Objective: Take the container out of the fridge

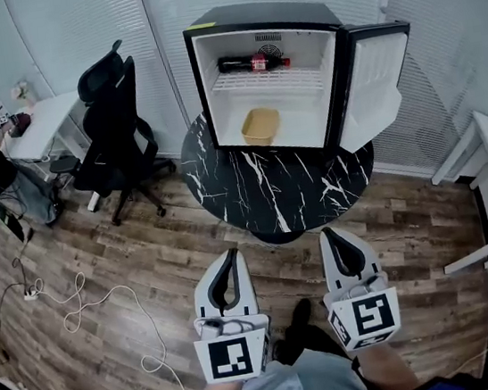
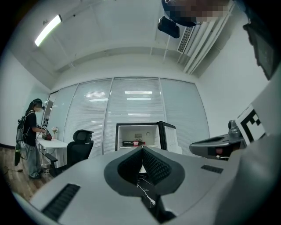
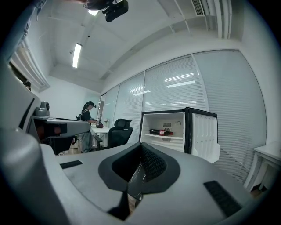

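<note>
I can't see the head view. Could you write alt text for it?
A small fridge stands open on a round black marble table, with a yellow container on its floor and a dark bottle lying on the shelf above. In front, the left tool and right tool, both shut and empty, point toward it.

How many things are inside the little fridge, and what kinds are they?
bottle: 1
yellow container: 1
Total inside the fridge: 2
</note>
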`<state>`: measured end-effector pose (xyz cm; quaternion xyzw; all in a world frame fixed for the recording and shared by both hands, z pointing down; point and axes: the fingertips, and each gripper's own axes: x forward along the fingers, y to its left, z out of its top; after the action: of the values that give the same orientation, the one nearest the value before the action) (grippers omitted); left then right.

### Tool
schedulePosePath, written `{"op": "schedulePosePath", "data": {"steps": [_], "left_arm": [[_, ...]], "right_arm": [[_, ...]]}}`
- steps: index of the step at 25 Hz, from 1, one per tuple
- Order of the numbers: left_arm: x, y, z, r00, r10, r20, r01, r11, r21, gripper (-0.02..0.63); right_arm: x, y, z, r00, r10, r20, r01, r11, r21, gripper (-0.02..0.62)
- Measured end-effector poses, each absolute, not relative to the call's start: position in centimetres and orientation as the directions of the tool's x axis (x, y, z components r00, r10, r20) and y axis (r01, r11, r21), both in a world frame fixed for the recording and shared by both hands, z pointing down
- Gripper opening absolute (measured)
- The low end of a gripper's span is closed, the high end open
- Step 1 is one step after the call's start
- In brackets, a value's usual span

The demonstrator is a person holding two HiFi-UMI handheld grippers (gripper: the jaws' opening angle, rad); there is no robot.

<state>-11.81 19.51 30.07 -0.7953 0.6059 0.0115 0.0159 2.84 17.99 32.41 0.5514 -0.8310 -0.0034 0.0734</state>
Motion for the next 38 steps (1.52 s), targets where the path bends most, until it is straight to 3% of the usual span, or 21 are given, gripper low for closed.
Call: {"op": "schedulePosePath", "data": {"steps": [25, 38], "left_arm": [[-7.5, -9.2, 34.1, 0.343, -0.938, 0.057, -0.939, -0.344, -0.020, 0.014], [-6.3, -16.0, 32.7, 0.338, -0.940, 0.038, -0.940, -0.340, -0.039, 0.014]], "right_arm": [[5.3, -10.6, 38.1, -0.358, -0.907, 0.223, -0.929, 0.370, 0.011, 0.013], [6.3, -17.9, 36.7, -0.369, -0.909, 0.195, -0.925, 0.379, 0.013, 0.014]]}}
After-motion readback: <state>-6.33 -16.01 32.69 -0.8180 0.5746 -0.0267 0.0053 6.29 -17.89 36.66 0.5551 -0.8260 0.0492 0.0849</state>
